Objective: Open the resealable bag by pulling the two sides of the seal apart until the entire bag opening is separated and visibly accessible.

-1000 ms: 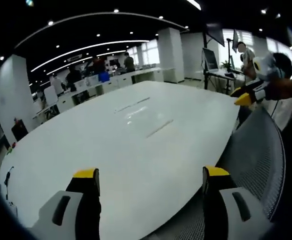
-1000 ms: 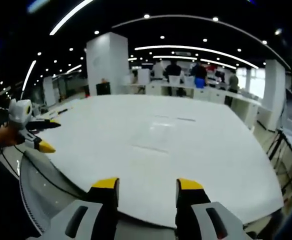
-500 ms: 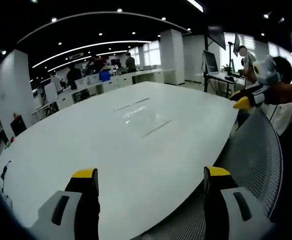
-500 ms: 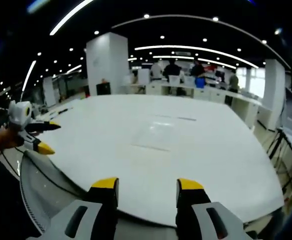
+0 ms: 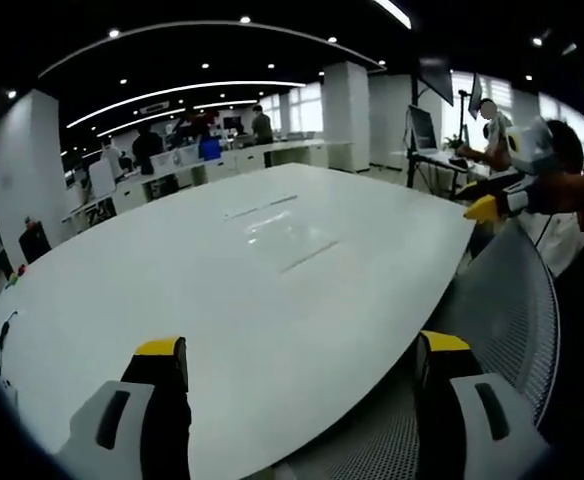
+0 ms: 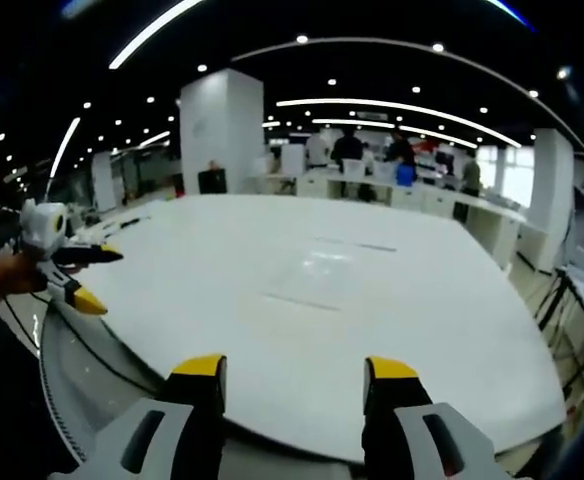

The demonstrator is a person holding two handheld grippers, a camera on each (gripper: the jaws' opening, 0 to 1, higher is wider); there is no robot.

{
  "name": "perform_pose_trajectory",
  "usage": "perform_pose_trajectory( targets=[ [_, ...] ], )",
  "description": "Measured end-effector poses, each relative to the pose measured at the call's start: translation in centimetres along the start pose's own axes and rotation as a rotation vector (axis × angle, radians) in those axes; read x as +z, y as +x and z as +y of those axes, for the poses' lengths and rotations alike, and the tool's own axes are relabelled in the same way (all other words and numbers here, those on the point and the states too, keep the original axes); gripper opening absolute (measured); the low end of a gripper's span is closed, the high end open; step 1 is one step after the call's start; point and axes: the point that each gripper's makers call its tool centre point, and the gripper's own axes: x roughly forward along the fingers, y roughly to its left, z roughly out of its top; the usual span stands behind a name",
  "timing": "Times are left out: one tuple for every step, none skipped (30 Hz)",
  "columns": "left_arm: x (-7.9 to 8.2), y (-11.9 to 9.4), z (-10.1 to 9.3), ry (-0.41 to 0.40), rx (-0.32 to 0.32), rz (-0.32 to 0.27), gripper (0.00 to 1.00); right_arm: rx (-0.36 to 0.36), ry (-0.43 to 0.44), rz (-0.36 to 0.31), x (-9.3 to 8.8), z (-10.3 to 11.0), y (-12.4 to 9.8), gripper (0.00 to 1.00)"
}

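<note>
A clear resealable bag [image 5: 284, 236] lies flat near the middle of the white table [image 5: 122, 290], its edges showing as thin dark lines. In the right gripper view the bag [image 6: 322, 272] is likewise flat, well ahead of the jaws. My left gripper [image 5: 300, 352] is open over the table's near edge, far short of the bag, with nothing between its jaws. My right gripper [image 6: 295, 370] is open and also holds nothing. Each gripper appears in the other's view, held by a hand: the right gripper [image 5: 478, 197] at the far right, the left gripper [image 6: 100, 278] at the left.
A grey mesh chair back [image 5: 507, 300] stands at the table's near edge, between the two grippers [image 6: 82, 380]. Desks with monitors and several people are beyond the table's far side [image 5: 202, 155]. A cable lies at the table's left end [image 5: 2, 335].
Both views have shifted slightly with the hands. The right gripper's jaws stand a little wider apart. The bag has not moved.
</note>
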Motion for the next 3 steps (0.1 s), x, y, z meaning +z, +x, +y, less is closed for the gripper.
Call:
perform_pose_trajectory(
  targets=[
    [-0.49, -0.04, -0.38, -0.016, -0.013, 0.015, 0.94, 0.005, -0.016, -0.016, 0.34, 0.13, 0.00, 0.53],
    [-0.49, -0.04, -0.38, -0.016, -0.013, 0.015, 0.94, 0.005, -0.016, -0.016, 0.34, 0.13, 0.00, 0.53],
    [-0.49, -0.04, -0.38, -0.016, -0.013, 0.015, 0.95, 0.005, -0.016, -0.016, 0.34, 0.13, 0.00, 0.53]
  ],
)
